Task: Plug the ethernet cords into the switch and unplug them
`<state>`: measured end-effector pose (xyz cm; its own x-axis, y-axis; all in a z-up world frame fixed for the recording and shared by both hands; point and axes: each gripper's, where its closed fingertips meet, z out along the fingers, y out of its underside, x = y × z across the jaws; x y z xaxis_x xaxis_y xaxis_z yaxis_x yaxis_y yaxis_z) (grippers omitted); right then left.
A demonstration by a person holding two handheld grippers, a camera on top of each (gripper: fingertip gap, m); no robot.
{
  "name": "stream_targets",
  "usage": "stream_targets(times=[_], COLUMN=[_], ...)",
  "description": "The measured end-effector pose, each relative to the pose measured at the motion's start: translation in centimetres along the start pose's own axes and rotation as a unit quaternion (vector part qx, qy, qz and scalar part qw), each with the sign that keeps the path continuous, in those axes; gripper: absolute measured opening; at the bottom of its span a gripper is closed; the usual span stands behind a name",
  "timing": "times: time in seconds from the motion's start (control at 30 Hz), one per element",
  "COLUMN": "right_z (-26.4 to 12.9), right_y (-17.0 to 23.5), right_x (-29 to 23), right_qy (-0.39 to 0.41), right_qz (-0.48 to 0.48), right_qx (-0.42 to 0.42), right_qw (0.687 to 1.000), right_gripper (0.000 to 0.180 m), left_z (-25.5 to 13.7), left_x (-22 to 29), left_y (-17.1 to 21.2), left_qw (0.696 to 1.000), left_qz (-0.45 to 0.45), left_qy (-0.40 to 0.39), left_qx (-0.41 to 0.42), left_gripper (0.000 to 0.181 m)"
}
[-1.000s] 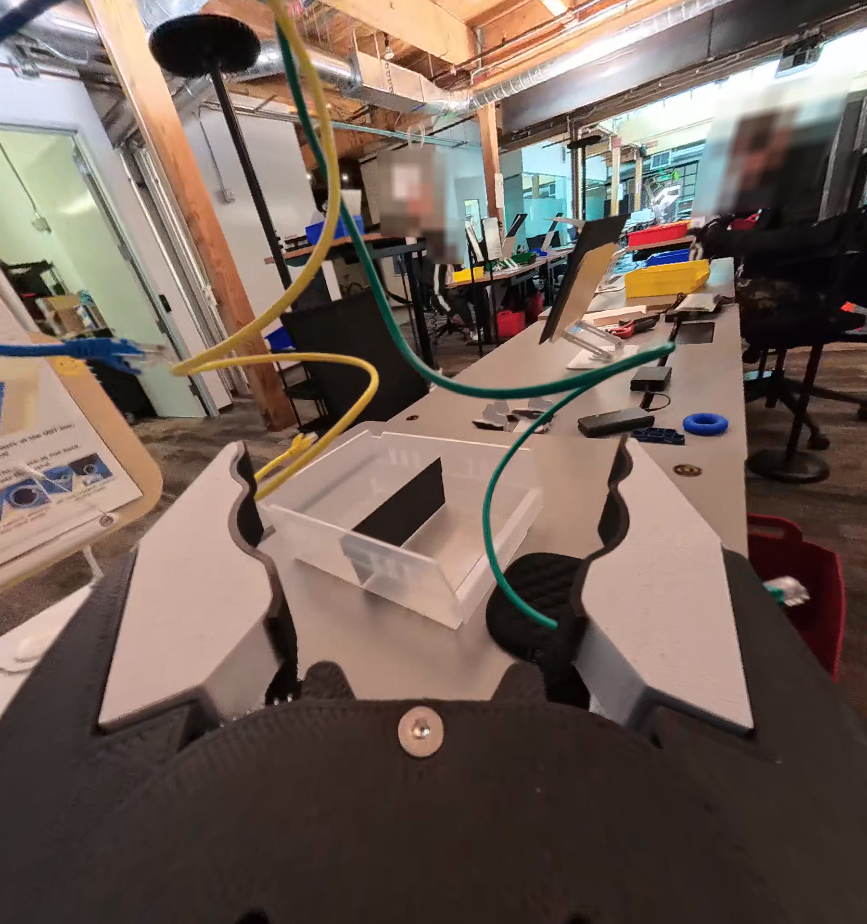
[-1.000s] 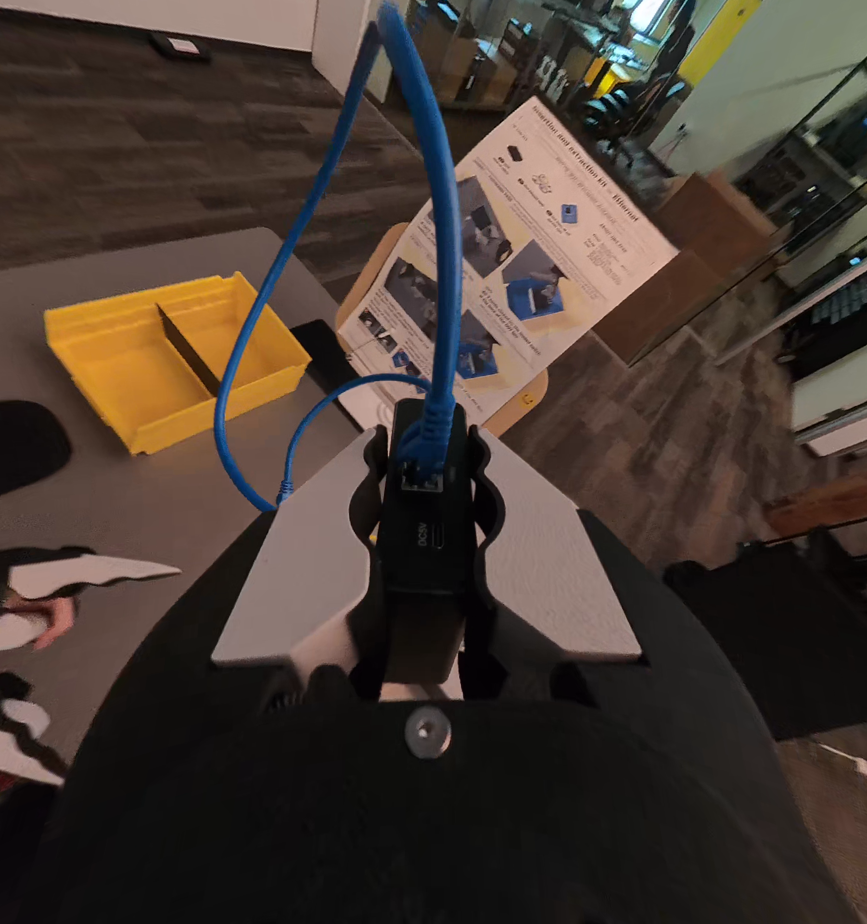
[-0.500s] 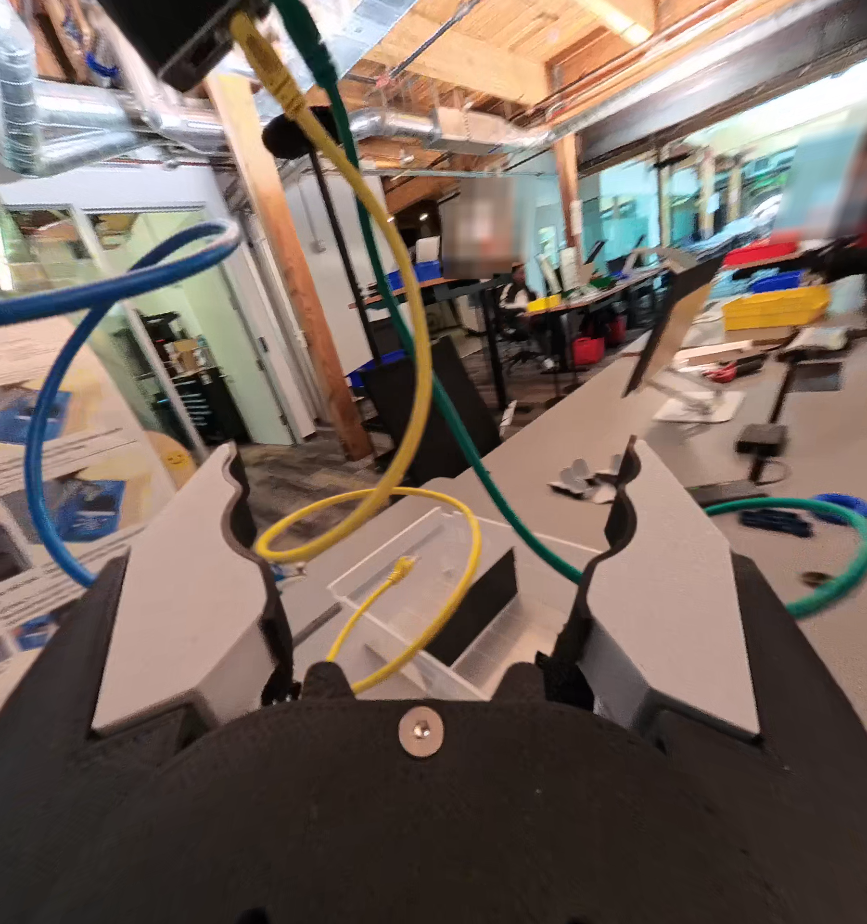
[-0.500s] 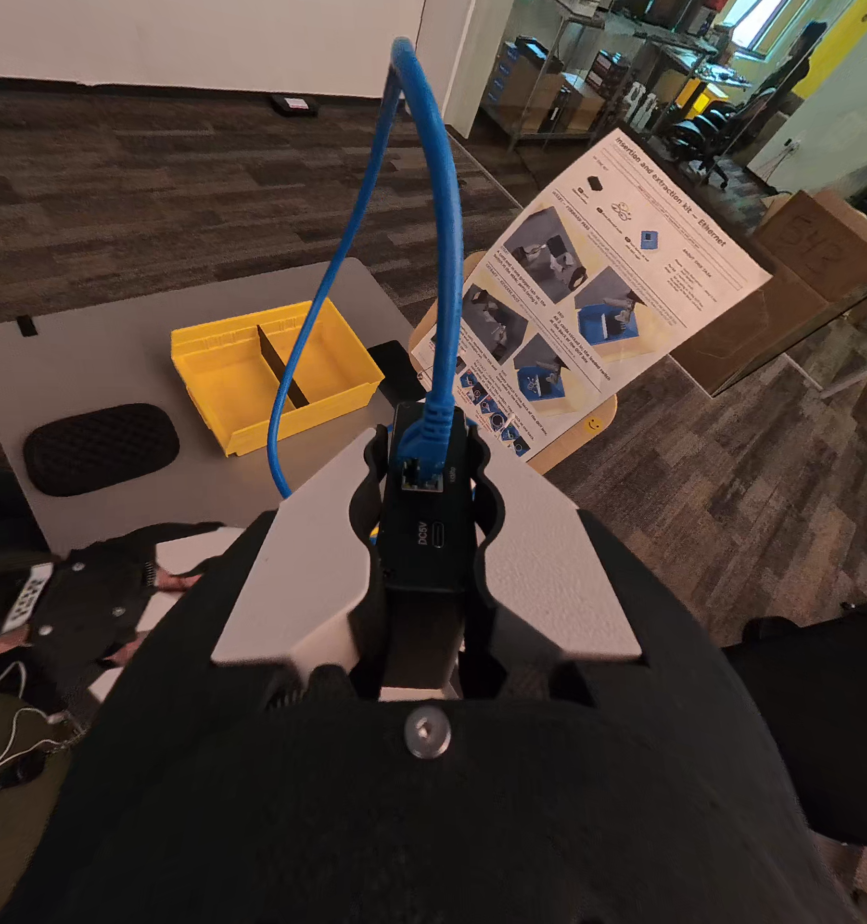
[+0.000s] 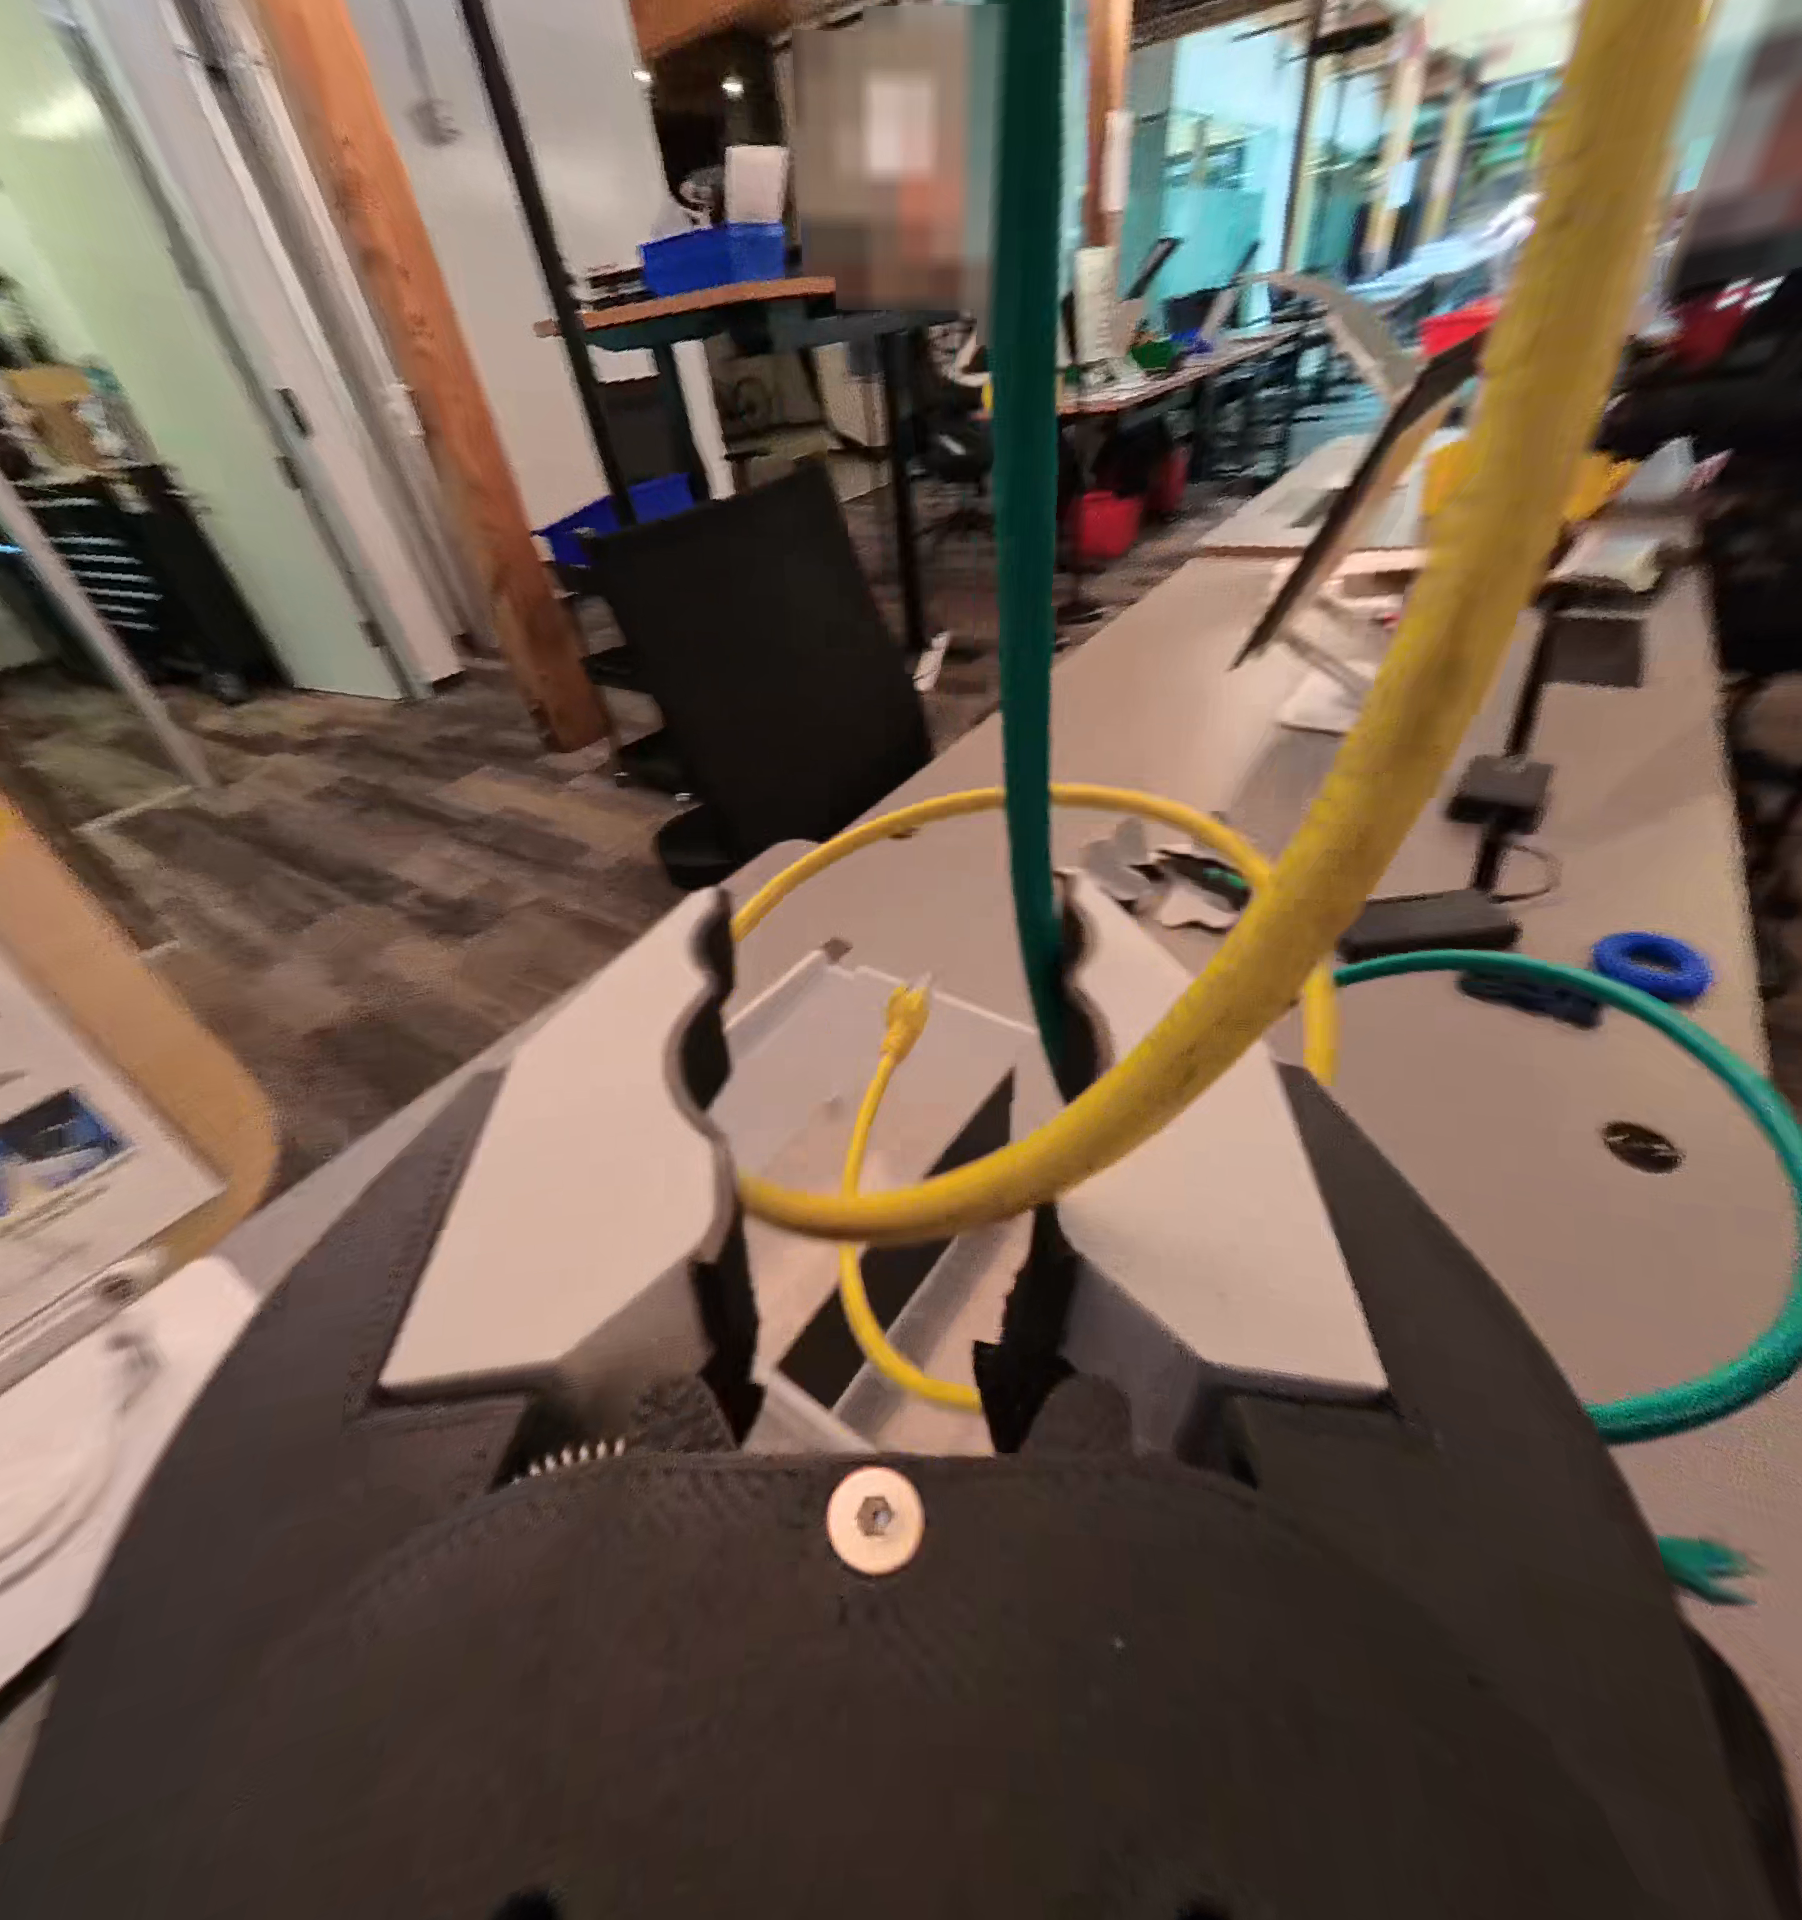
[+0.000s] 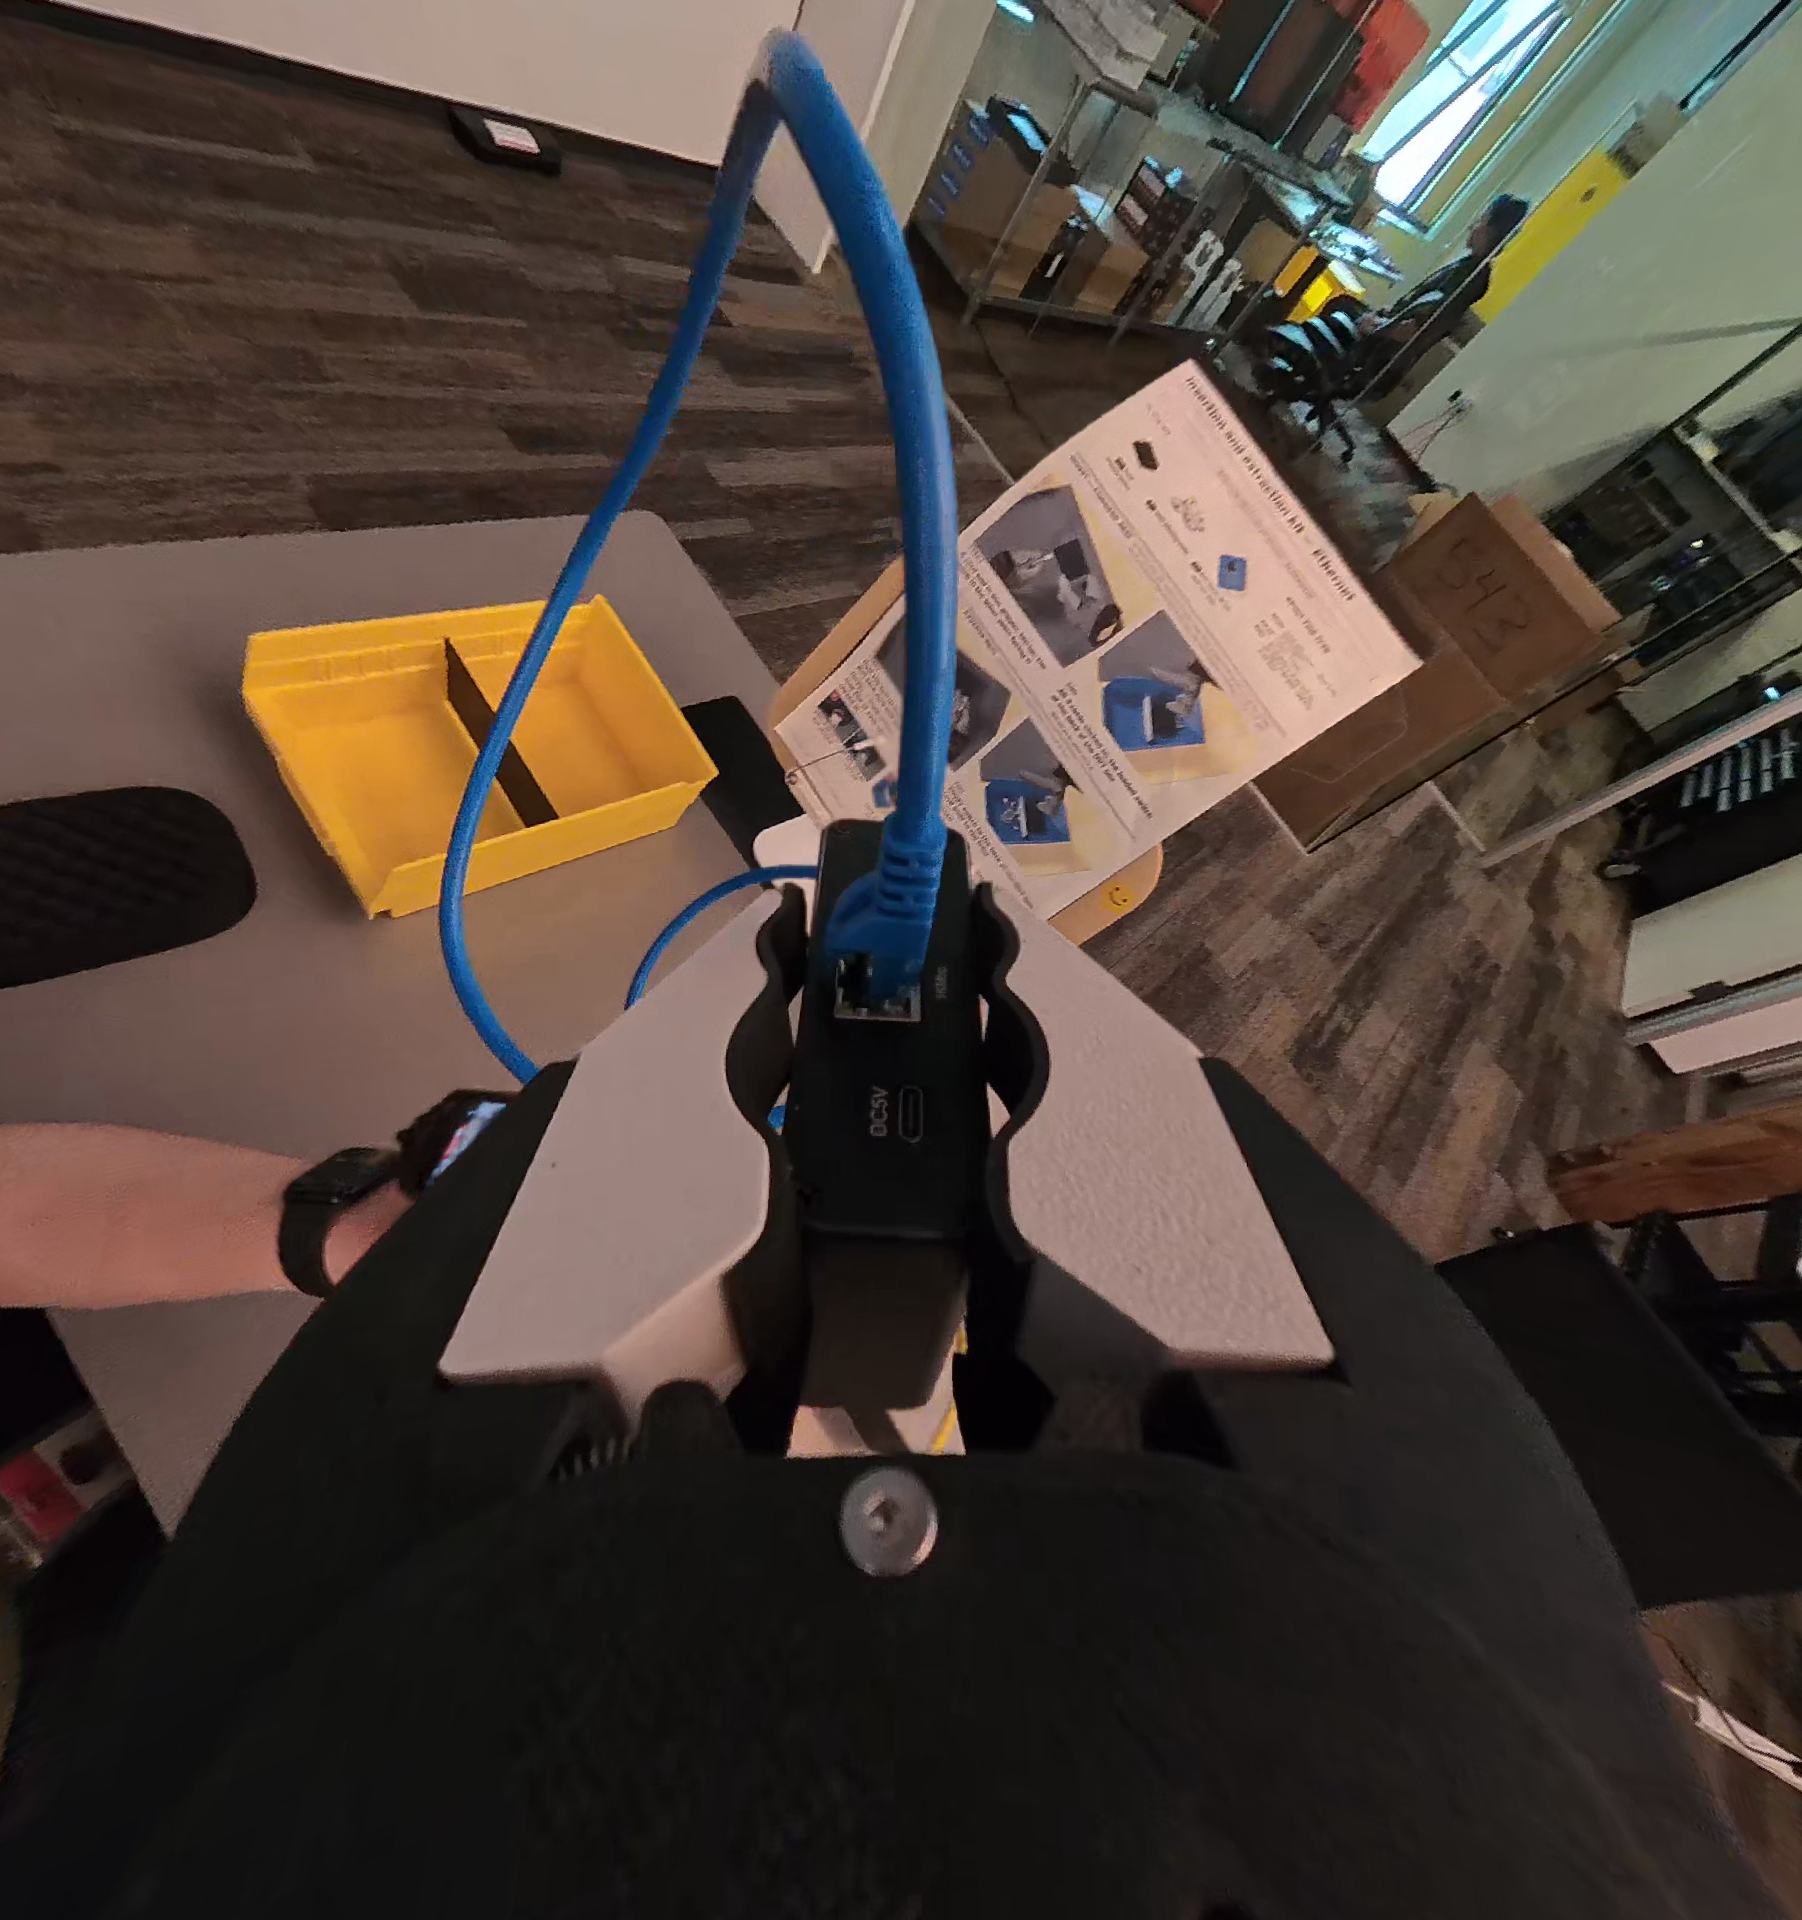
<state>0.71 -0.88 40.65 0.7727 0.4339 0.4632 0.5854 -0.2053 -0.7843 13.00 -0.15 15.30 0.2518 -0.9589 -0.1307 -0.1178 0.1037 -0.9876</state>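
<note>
Here, at the left of the right wrist view, a bare forearm with a watch (image 6: 325, 1216) reaches in over the grey table (image 6: 201, 1029), and above it sits a yellow bin (image 6: 658, 779) with a divider. At the frame's centre the right gripper (image 6: 892, 1039) is clamped on the black switch (image 6: 892, 1122), and the blue cord (image 6: 918, 520) stands plugged into its top port, arching up and back down left. The switch looks light and rigid, so holding it by its flat sides is sound. The cords look springy and will likely pull sideways; the moulded boot just behind a plug seems the place to grip.

In the left wrist view, the left gripper (image 5: 892, 1049) has its jaws apart, holding nothing. A clear bin (image 5: 824, 1049) lies beyond them, the yellow cord (image 5: 1084, 1164) loops across the gap, and the green cord (image 5: 1027, 520) hangs against the right finger. To the right the table runs long, its edge near the lower right; the loops crowd the middle.
</note>
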Motion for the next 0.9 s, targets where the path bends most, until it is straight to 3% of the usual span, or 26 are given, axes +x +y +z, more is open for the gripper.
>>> stream_targets(times=[0.1, 0.2, 0.4, 0.57, 0.7, 0.9], right_z=[-0.6, -1.2, -2.5, -3.7, -3.1, -1.4], right_y=[-0.6, -1.0, -0.2, 2.6, 6.0, 10.5], right_x=[1.1, 3.0, 7.5, 12.2, 13.9, 13.5], right_qy=[0.024, 0.062, 0.127, 0.152, 0.154, 0.147], right_qz=[-0.012, -0.034, -0.066, -0.022, -0.016, 0.005], right_qx=[0.002, 0.018, 0.089, 0.158, 0.153, 0.118], right_qw=[1.0, 0.997, 0.986, 0.976, 0.976, 0.982], right_gripper=[0.032, 0.032, 0.032, 0.032, 0.032, 0.032], left_z=[2.0, 3.9, 7.6, 10.1, 12.0, 14.3], left_x=[-1.0, -4.6, -10.9, -14.2, -15.3, -13.5], left_y=[-0.2, -2.0, -4.9, -6.0, -5.3, -0.9], left_qw=[0.999, 0.998, 0.978, 0.965, 0.954, 0.956], left_qz=[-0.013, 0.043, 0.14, 0.175, 0.209, 0.243], left_qy=[0.026, -0.047, -0.154, -0.197, -0.214, -0.163], left_qx=[-0.014, 0.0, -0.013, 0.001, 0.001, -0.026], left_gripper=[0.022, 0.0, 0.0, 0.0, 0.0, 0.0])
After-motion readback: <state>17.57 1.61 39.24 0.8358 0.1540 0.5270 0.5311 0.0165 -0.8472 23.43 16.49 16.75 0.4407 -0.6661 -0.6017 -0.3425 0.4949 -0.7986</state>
